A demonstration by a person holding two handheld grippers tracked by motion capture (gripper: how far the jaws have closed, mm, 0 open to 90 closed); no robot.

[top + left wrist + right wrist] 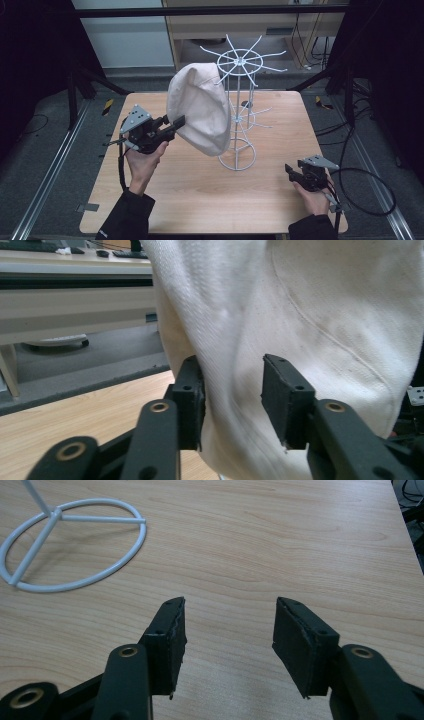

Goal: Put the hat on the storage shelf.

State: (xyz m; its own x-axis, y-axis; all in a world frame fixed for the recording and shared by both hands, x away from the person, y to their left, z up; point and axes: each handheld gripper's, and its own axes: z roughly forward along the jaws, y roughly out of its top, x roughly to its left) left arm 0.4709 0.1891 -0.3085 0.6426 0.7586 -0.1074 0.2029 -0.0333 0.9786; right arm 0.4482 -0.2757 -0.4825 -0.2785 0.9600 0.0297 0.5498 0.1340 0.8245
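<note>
A cream cloth cap (200,110) hangs from an upper prong of a white wire rack (239,62) that stands on the wooden table (200,200). My left gripper (179,121) is raised at the cap's lower left side. In the left gripper view its jaws stand apart at the cap (300,315), whose cloth bulges into the gap of the left gripper (232,390). My right gripper (289,170) rests low near the table's front right. In the right gripper view, the right gripper (230,630) is open over bare wood, with the rack's base ring (100,518) to its upper left.
The rack's ring base (237,155) sits at mid-table, and its lower prongs (257,117) stick out to the right. Black frame legs and cables (365,195) lie around the table. A desk (75,295) stands beyond the table's far edge.
</note>
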